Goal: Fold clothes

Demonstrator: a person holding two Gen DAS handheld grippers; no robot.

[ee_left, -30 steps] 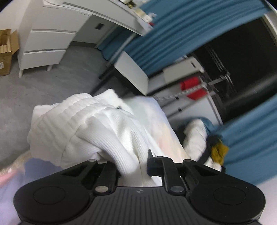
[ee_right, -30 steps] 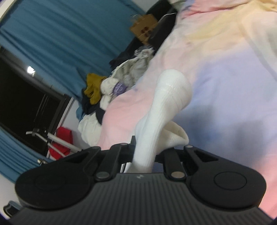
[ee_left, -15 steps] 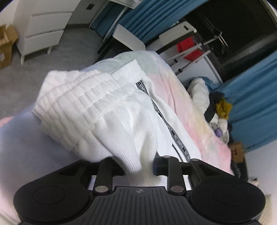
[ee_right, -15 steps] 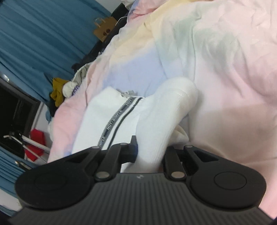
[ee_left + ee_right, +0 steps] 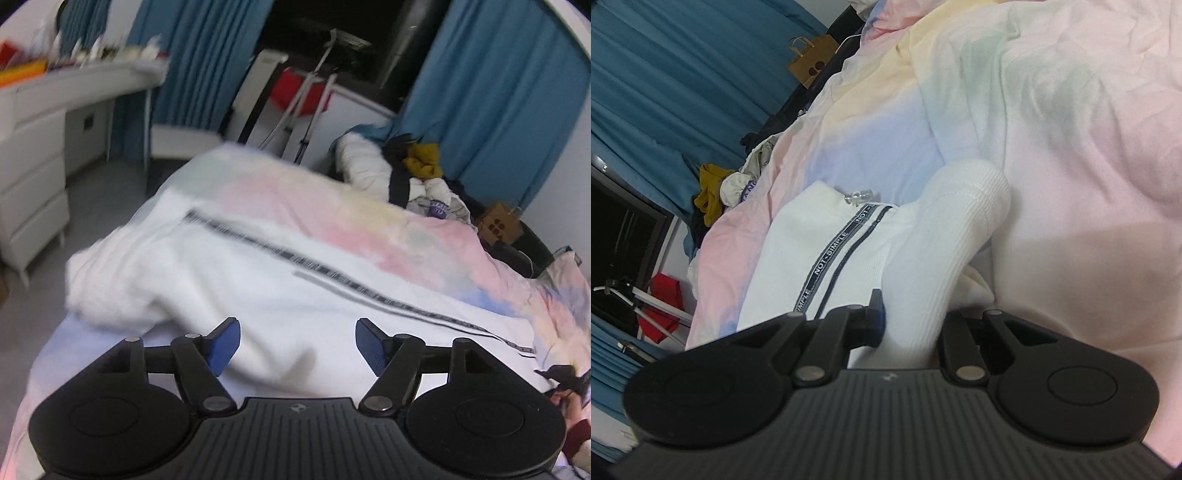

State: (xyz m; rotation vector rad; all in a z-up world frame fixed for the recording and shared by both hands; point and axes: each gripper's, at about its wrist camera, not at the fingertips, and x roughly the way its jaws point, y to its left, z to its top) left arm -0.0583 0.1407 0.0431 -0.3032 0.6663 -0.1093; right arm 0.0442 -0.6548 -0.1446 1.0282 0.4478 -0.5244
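White ribbed trousers (image 5: 229, 280) with a dark lettered side stripe (image 5: 362, 291) lie along the pastel bedspread (image 5: 332, 206). My left gripper (image 5: 297, 343) is open and empty just above the cloth, its blue pads (image 5: 221, 345) spread wide. In the right wrist view the same trousers (image 5: 798, 251) lie flat, and my right gripper (image 5: 908, 325) is shut on the ribbed cuff end (image 5: 945, 240), which bulges up between the jaws. The other gripper shows at the left wrist view's right edge (image 5: 565, 376).
A pile of clothes (image 5: 413, 173) lies at the far side of the bed, with a brown paper bag (image 5: 498, 221) beside it. A white drawer unit (image 5: 29, 184) and desk stand left. Blue curtains (image 5: 491, 110) and a red item on a rack (image 5: 295, 92) are behind.
My left gripper has let go of the bunched waistband and opened; the trousers now lie spread on the bed. My right gripper still holds the cuff, lowered close to the bedspread.
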